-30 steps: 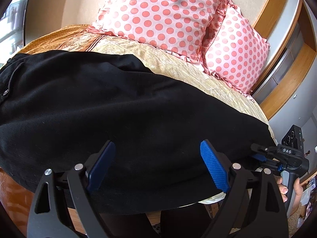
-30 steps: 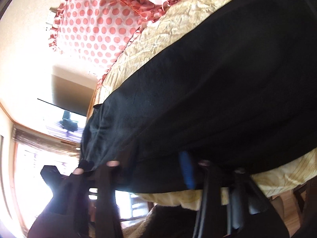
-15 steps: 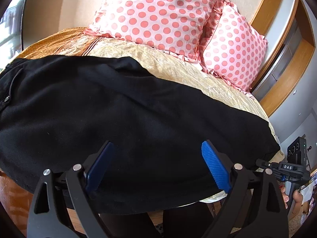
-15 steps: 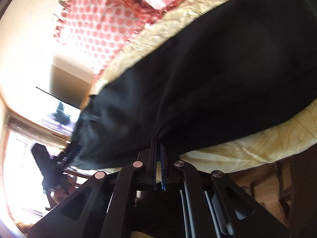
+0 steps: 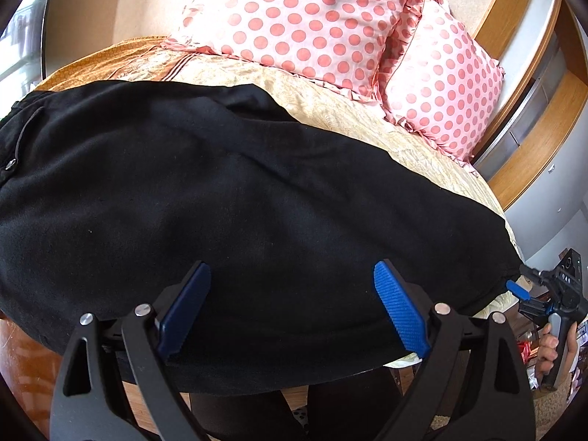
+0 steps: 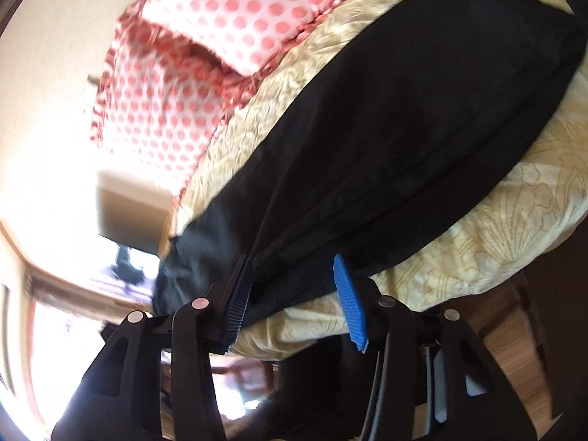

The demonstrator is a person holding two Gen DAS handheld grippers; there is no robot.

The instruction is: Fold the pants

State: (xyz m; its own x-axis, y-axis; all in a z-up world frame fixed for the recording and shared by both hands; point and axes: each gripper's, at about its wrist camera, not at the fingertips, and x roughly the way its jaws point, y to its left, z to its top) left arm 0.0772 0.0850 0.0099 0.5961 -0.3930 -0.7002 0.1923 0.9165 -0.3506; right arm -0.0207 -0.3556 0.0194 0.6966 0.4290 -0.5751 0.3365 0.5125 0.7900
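The black pants [image 5: 228,198] lie folded lengthwise across the bed, waistband at the left, leg ends at the right. My left gripper [image 5: 292,308] is open and empty, its blue pads above the near edge of the pants. My right gripper [image 6: 294,301] is open, its jaws apart at the leg end of the pants [image 6: 386,139], holding nothing. The right gripper also shows in the left wrist view [image 5: 540,294], in a hand at the right end of the pants.
The pants rest on a cream patterned bedspread [image 5: 367,110]. Two pink polka-dot pillows [image 5: 312,18] lean against the wooden headboard [image 5: 533,139] behind. The bed's near edge [image 6: 477,250] drops to a wooden floor [image 6: 514,330].
My right gripper was shut on the pants' leg end half a second ago; it has opened and let go. The left gripper has stayed open and drawn back slightly.
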